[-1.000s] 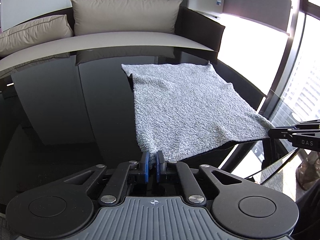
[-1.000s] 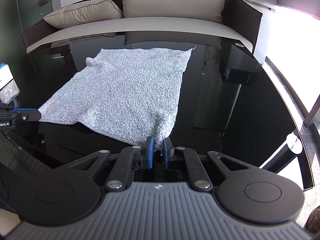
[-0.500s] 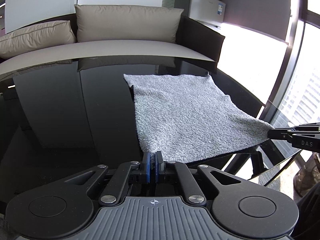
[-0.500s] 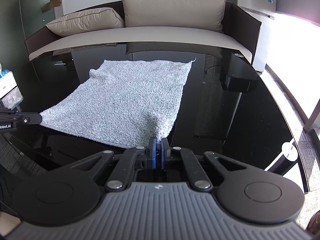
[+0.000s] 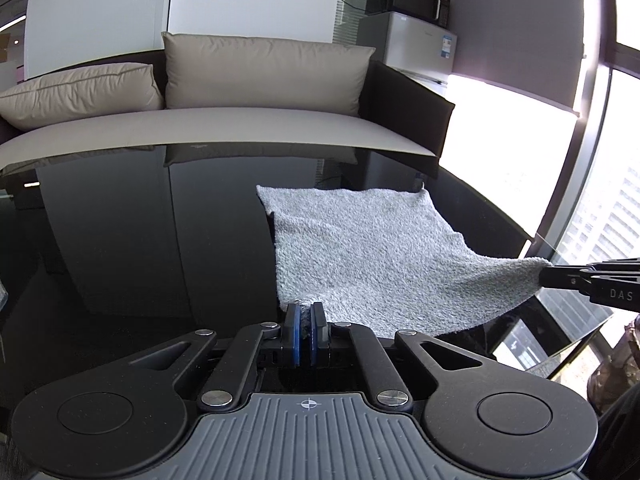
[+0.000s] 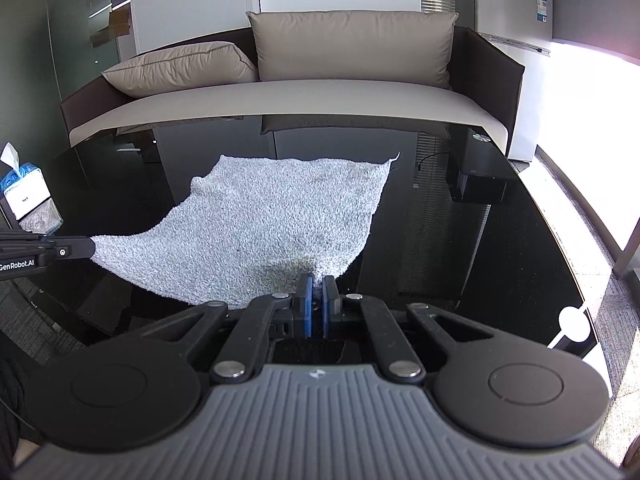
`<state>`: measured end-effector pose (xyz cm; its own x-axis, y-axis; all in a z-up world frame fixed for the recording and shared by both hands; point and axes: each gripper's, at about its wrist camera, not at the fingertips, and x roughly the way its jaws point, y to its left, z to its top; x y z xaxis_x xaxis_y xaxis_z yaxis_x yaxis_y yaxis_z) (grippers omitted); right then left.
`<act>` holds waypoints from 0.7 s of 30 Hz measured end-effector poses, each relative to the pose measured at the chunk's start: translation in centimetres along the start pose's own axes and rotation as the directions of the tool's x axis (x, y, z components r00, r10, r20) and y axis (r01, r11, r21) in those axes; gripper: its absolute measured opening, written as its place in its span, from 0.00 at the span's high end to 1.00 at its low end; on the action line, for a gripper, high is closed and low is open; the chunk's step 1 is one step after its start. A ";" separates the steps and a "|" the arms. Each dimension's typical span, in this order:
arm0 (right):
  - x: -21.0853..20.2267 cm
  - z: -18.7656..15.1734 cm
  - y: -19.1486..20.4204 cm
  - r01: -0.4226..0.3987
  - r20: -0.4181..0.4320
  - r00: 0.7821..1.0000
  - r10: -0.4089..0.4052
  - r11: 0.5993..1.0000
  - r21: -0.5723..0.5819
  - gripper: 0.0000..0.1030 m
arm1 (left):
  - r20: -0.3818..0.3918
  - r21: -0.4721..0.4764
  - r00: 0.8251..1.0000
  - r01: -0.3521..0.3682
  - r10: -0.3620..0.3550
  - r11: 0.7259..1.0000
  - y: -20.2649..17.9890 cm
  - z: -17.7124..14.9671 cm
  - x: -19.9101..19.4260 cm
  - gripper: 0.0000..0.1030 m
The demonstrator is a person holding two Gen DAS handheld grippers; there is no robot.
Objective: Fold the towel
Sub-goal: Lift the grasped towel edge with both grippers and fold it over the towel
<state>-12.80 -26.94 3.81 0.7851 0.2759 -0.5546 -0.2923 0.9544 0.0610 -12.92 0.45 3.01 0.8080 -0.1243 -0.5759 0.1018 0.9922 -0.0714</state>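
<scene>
A grey terry towel [image 5: 372, 252] lies partly on a glossy black table [image 5: 140, 240]. Its far edge rests on the table and its near edge is lifted. My left gripper [image 5: 305, 318] is shut on the towel's near left corner. My right gripper [image 6: 315, 296] is shut on the towel's [image 6: 272, 220] near right corner. Each gripper shows in the other's view: the right one [image 5: 560, 276] at the right edge, the left one [image 6: 86, 247] at the left edge. The near edge hangs stretched between them above the table [image 6: 460, 248].
A dark sofa with beige cushions [image 5: 264, 76] stands behind the table. A tissue box [image 6: 24, 196] sits at the table's left side. A small fridge with a microwave [image 5: 416, 40] stands at the back right. Bright windows are on the right.
Both grippers have closed on the towel's near corners and lifted them up off the table. The near half of the towel now hangs in the air, and the view has tilted up.
</scene>
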 end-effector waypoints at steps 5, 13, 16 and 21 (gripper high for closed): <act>0.5 1.0 -0.3 0.006 0.011 1.000 -0.006 1.000 0.004 0.96 | 0.021 0.002 1.000 -0.008 0.008 1.000 0.2 1.5 0.8 0.96; 2.2 3.0 -0.9 0.023 0.029 0.999 -0.023 1.000 0.012 0.96 | 0.029 0.010 0.999 -0.019 0.019 1.000 0.3 3.4 2.9 0.96; 2.9 3.6 -1.0 0.028 0.033 0.999 -0.029 0.999 0.015 0.96 | 0.036 0.014 0.999 -0.025 0.025 1.000 0.3 4.1 3.8 0.96; 4.7 4.8 -1.3 0.044 0.037 0.998 -0.045 0.999 0.024 0.96 | 0.042 0.008 0.998 -0.036 0.036 0.999 0.6 5.3 5.7 0.96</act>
<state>-6.12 -26.32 5.10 0.8170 0.2370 -0.5257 -0.2444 0.9680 0.0566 -5.17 0.36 4.03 0.8350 -0.0885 -0.5431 0.0769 0.9961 -0.0441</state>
